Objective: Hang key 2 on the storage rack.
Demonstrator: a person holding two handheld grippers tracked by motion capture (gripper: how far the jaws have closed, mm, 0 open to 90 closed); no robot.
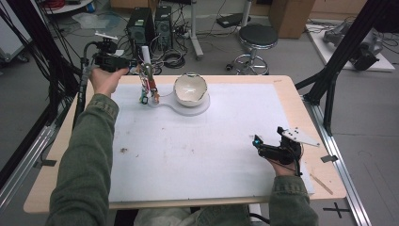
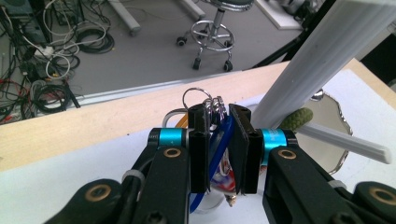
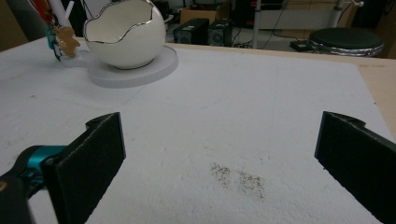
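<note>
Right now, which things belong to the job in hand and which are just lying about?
In use:
- left gripper, shut on the keyring bunch
- white rack holding it

Idle:
- egg-shaped bowl
- right gripper, open
- wooden stick

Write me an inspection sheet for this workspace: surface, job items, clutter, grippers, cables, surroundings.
Surface: white mat on a wooden table, with a few dark specks.
Job's things: bunch of keyrings at the white stand; egg-shaped white bowl on the stand's round base beside it.
Clutter: thin stick on the table's right edge.
Grippers: left gripper shut on the bunch of keyrings; right gripper open, above the bare mat.
Cables: one trails from the left gripper down the table's left side.
Surroundings: stool, computer towers, loose floor wiring, black frame posts.
</note>
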